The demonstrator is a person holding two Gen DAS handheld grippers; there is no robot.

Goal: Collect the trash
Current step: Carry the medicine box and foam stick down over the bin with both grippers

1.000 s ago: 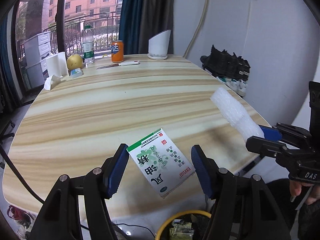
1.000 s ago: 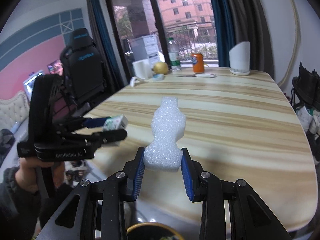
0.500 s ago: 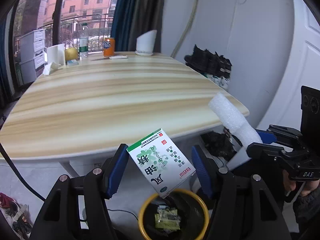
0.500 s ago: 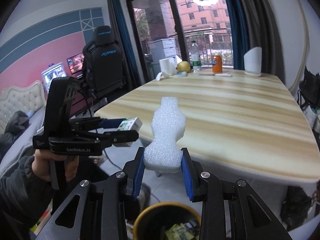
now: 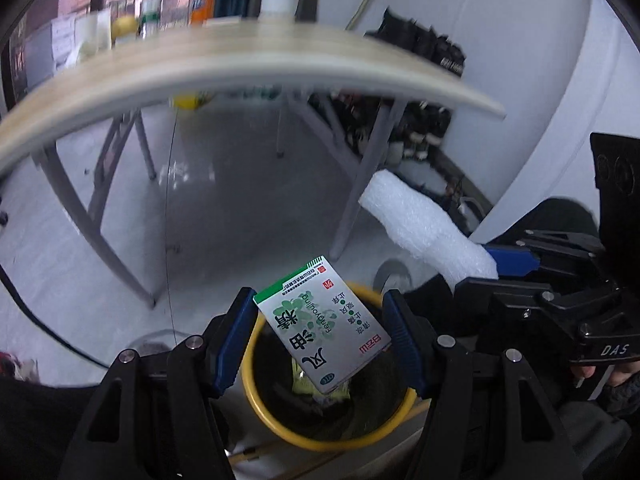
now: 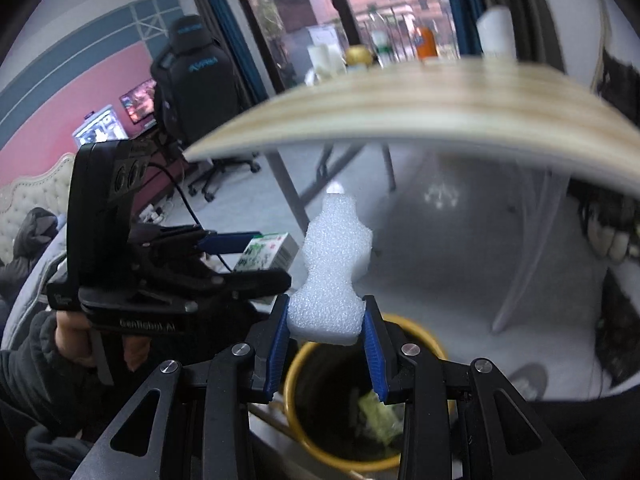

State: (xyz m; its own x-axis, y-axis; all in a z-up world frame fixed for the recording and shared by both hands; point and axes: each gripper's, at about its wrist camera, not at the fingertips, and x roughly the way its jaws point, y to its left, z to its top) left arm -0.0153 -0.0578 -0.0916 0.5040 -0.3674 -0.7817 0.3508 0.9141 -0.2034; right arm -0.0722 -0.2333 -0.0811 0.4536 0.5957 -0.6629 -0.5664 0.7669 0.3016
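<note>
Left gripper (image 5: 320,336): tilted steeply down over the bin, its 2 blue pads (image 5: 234,336) clamped on the long edges of a small carton; seen from the right wrist view, it sits to the left, gripped by a hand (image 6: 76,340) in a dark sleeve.
Carton (image 5: 322,330): white and green, printed with green leaves and characters; held flat and slanted between the pads, directly above the bin opening.
Right gripper (image 6: 326,338): also angled downward, its 2 blue pads clamped on the lower end of a foam piece; in the left wrist view it enters from the right.
Foam piece (image 6: 334,276): white, waisted in outline, standing up out of the pads; its base hangs just above the bin rim.
Bin (image 5: 276,420): dark inside with a yellow rim, on the pale floor below both grippers; crumpled yellow-green wrappers (image 6: 378,416) lie inside.
Table (image 5: 240,60): striped wooden top, arching above both grippers; grey legs (image 5: 360,200) stand beyond the bin.
Tabletop items: a bottle (image 5: 150,12), an orange can (image 6: 426,42) and a white container (image 6: 496,32) at the far edge, blurred.
</note>
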